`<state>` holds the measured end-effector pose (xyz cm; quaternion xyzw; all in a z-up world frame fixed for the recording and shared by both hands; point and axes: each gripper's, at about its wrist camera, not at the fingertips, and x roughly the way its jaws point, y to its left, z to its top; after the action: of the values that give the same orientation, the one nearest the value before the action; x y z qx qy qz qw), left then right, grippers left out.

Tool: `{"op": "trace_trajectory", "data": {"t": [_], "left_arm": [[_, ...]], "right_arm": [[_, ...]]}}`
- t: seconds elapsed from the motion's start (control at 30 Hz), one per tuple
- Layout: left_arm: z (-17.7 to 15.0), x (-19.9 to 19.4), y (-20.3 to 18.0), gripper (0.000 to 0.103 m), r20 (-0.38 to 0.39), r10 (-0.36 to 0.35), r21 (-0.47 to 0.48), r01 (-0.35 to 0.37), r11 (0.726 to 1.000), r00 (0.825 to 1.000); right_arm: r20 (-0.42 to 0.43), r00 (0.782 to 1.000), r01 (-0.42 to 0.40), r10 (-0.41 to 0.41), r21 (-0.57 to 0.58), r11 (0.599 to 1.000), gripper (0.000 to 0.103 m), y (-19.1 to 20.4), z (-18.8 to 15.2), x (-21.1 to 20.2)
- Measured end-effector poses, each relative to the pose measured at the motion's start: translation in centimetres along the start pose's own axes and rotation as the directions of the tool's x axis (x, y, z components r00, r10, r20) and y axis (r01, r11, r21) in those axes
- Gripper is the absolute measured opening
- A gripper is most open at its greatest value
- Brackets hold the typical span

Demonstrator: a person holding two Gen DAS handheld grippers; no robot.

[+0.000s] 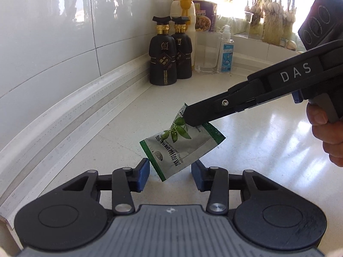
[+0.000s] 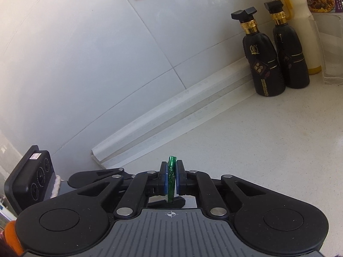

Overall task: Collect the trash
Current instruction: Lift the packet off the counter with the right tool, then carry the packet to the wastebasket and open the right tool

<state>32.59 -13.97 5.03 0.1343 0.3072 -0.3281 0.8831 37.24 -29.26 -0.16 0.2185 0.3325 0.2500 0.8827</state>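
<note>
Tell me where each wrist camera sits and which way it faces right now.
Left wrist view: sits behind the left claw, angled down over the white speckled countertop toward the corner; its blue pads stand open around the silver-and-green foil sachet; the right claw and a hand enter from the right.
Right wrist view: sits behind the right claw, facing the white tiled wall; the pads pinch the sachet edge-on.
Shared: the sachet, two black gold-collared bottles, countertop.
</note>
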Motion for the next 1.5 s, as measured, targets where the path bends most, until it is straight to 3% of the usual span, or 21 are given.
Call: {"op": "trace_trajectory", "data": {"t": [0.37, 0.8, 1.1, 1.17, 1.5], "left_arm": [[-1.4, -6.3, -1.5, 0.039, 0.028, 0.067, -0.012, -0.066, 0.998, 0.997], [-5.6, -14.2, -2.2, 0.039, 0.029, 0.16, -0.038, -0.159, 0.986, 0.987], [-10.0, -18.7, -1.1, 0.036, 0.015, 0.187, -0.083, -0.185, 0.979, 0.982], [-11.3, -19.5, -0.9, 0.036, 0.013, 0.195, -0.1, -0.193, 0.976, 0.981], [-19.1, -20.2, 0.7, 0.036, -0.048, 0.162, -0.199, -0.168, 0.965, 0.986]], "right_arm": [[-0.012, 0.999, -0.04, 0.04, -0.032, 0.999, 0.006, 5.6, -1.5, -3.0], [-0.068, 0.994, -0.091, 0.085, -0.097, 0.991, 0.006, 13.4, -5.4, -4.3], [-0.143, 0.983, -0.14, 0.119, -0.147, 0.979, 0.006, 19.1, -9.3, -2.2], [-0.167, 0.978, -0.151, 0.126, -0.146, 0.978, 0.001, 20.1, -10.4, -1.4], [-0.321, 0.94, -0.169, 0.118, -0.135, 0.976, 0.001, 22.8, -19.2, 4.6]]}}
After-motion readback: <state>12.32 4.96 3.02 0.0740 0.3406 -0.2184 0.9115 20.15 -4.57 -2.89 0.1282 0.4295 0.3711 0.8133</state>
